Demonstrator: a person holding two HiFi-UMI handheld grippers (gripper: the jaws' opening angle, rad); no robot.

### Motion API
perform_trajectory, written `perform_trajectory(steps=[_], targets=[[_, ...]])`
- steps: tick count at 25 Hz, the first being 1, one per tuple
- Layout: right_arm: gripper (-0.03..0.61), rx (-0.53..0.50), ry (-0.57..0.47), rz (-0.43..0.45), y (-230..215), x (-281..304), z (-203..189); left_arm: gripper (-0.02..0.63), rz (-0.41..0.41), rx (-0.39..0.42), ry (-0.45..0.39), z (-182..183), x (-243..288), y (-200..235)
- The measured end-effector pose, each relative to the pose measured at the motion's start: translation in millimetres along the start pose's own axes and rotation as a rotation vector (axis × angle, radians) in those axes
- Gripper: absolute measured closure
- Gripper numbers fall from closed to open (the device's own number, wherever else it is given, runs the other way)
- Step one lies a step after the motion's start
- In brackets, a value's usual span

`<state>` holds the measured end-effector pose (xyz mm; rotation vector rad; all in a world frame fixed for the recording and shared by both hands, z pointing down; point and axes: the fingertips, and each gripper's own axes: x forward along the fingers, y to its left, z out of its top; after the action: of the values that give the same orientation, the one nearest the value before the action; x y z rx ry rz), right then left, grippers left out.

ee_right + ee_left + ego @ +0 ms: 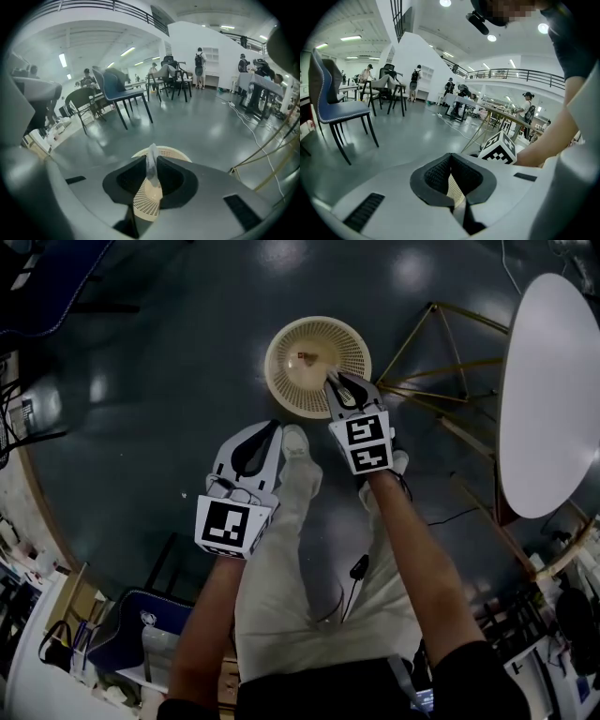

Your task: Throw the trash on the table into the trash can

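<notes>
Chiefly at risk: the scrap (151, 161), a thin, pale strip, limp and light by the look of it. It is pinched upright between the jaws of the right gripper (342, 382), which hangs over the near right rim of the trash can (302, 397) rather than over its middle. Let go from there, such a piece may well drift, catch the rim or cling to a pad, and end on the floor. Second hazard: a jaw knocking the can, which looks light enough to tip or slide on so slick a surface. Room: large open hall, white walls, ceiling lights, a railed mezzanine (520, 72) far off, people (414, 82) at the far desks, one blue chair (340, 110) nearer at left. Floor (159, 362): dark grey and glossy, mirroring the lamps; a cable (257, 133) trails across it at right. Table (553, 381): white oval top on slim gold legs (469, 317), right of the person, apart from the can. Trash can: round, cream, perforated basket, upright on the floor just beyond the person's shoe (295, 442); one small brownish item (302, 358) lies inside. Left gripper (272, 427): jaws closed on nothing, held near and left of the can, beside the right one. Right gripper: jaws closed on the scrap, tips above the can.
</notes>
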<state>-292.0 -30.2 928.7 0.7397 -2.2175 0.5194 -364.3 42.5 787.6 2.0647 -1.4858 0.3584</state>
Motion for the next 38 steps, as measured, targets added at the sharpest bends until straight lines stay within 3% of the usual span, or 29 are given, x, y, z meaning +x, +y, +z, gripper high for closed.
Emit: perform_trajectory(steps=[10, 14, 26, 33, 38], targets=[[0.497, 0.078, 0.112, -0.019, -18.8, 42.0, -52.3, 0.598, -0.005, -0.011, 0.032, -19.6, 10.1, 6.1], [0.413, 0.071, 0.116, 0.014, -13.8, 48.2, -52.8, 0.598, -0.003, -0.009, 0.023, -14.9, 11.5, 7.9], [0.410, 0.087, 0.095, 0.030, -16.6, 22.5, -31.6, 0.597, -0.003, -0.005, 0.021, -2.9, 7.5, 4.4], [0.497, 0.082, 0.050, 0.041, -15.6, -26.5, 0.0, 0.598, -0.016, -0.002, 0.029, 21.9, 2.9, -11.2], [0.533, 0.118, -0.011, 0.049, -13.9, -74.6, 31.9, 0.598, 0.027, -0.019, 0.012, 54.2, -11.8, -15.5]])
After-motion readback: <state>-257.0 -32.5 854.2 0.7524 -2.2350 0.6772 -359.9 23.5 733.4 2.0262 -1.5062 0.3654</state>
